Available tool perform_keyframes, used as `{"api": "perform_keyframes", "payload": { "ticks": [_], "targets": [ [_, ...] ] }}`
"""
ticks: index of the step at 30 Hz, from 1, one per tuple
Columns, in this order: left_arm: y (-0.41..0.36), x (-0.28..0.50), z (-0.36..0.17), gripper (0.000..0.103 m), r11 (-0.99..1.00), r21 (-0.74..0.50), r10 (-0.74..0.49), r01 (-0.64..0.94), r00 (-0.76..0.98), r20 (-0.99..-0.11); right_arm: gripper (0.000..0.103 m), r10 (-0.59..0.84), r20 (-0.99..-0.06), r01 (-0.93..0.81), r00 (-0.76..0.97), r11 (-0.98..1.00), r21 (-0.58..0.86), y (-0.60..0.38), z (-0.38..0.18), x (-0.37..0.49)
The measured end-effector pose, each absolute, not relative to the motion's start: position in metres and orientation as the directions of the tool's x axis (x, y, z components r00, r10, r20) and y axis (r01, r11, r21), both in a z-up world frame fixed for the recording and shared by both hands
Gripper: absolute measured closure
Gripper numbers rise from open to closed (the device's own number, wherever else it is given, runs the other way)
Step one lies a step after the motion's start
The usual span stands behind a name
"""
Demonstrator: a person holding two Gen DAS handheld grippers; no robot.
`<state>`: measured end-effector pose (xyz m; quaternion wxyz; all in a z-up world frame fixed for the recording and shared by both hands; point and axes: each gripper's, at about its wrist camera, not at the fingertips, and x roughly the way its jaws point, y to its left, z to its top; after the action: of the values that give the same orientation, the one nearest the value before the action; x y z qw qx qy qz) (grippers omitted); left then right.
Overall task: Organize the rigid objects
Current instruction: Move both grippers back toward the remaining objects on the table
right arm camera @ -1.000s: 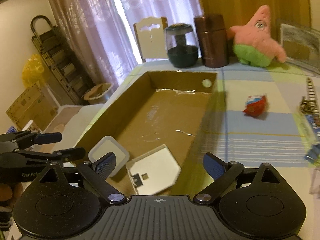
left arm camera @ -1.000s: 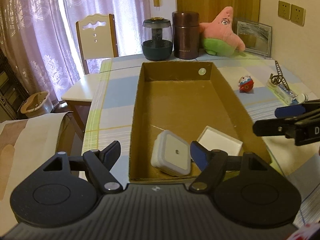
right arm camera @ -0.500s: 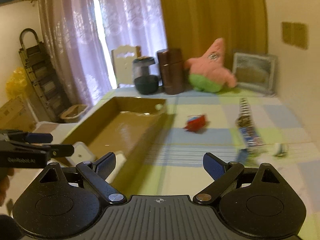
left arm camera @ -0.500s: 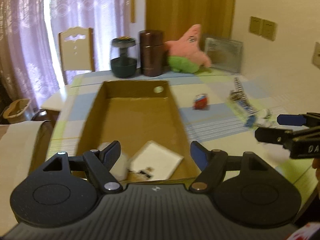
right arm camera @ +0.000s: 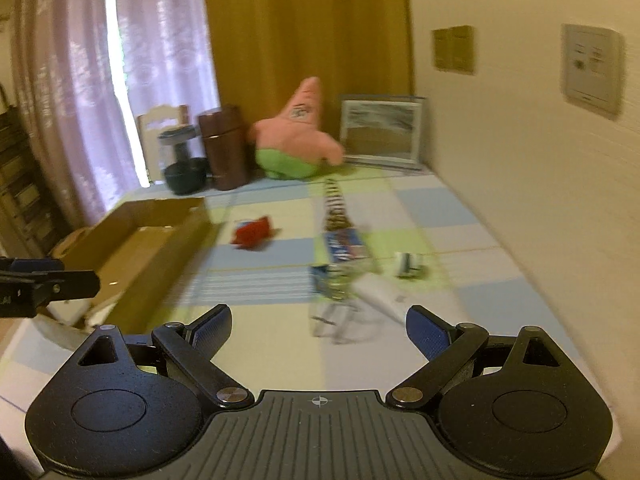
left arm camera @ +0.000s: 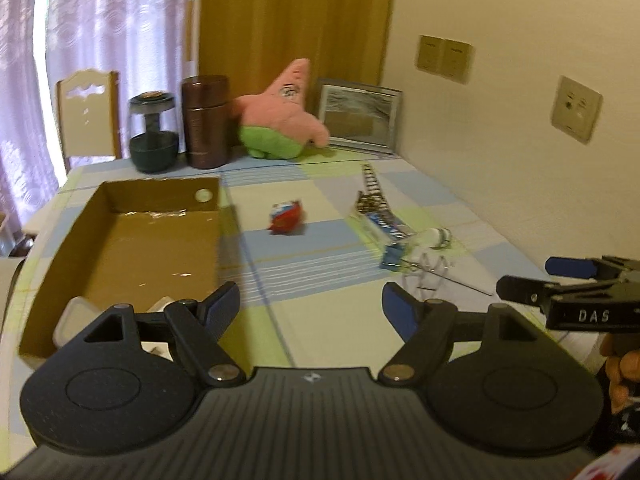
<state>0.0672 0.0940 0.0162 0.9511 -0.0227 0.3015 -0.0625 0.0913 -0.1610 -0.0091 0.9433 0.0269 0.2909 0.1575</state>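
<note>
A shallow cardboard box point(left arm camera: 160, 240) point(right arm camera: 136, 240) lies on the table's left side, with a white rounded container point(left arm camera: 76, 312) in its near corner, partly hidden by my left gripper. A red egg-shaped toy point(left arm camera: 285, 219) point(right arm camera: 253, 232) lies right of the box. Further right lie a metal tower model point(left arm camera: 374, 196) point(right arm camera: 336, 204), a blue-printed pack point(left arm camera: 386, 228) point(right arm camera: 346, 245), a small white bottle point(left arm camera: 438, 236) point(right arm camera: 408, 265) and a clear plastic stand point(left arm camera: 430, 266) point(right arm camera: 340, 320). My left gripper point(left arm camera: 311, 308) hangs open over bare cloth. My right gripper point(right arm camera: 319, 330) is open near the clear stand.
At the table's far end stand a dark glass jar point(left arm camera: 153, 136), a brown canister point(left arm camera: 206, 122), a pink star plush point(left arm camera: 282, 120) and a framed picture point(left arm camera: 358, 116). A chair point(left arm camera: 86, 116) stands behind. The wall point(left arm camera: 520, 120) runs along the right edge.
Both grippers have swung right, away from over the box toward the loose items on the cloth. The white items in the box have slid to the lower left of both views. Both stay open.
</note>
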Motion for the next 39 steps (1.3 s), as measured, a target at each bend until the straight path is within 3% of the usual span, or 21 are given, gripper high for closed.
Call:
{"api": "perform_keyframes", "payload": {
  "ticks": [10,23,39],
  "targets": [
    [0.043,0.085,-0.016,0.027,0.984,-0.074,-0.173,0.162,0.769,-0.615,0.012,0.259,-0.559,-0.231,0.787,0.965,0.123,-0.208,-0.028,0.101],
    [-0.023,0.125,-0.061,0.030,0.966,0.045,-0.175,0.254,0.774,-0.609,0.012,0.253,-0.604,-0.257,0.755,0.963,0.081,-0.239,-0.064,0.143],
    [-0.067,0.178,-0.101,0.043,0.952,0.084,-0.180,0.296,0.758,-0.627,0.012,0.286,-0.664,-0.327,0.691,0.943,0.065,-0.253,-0.095,0.202]
  ]
}}
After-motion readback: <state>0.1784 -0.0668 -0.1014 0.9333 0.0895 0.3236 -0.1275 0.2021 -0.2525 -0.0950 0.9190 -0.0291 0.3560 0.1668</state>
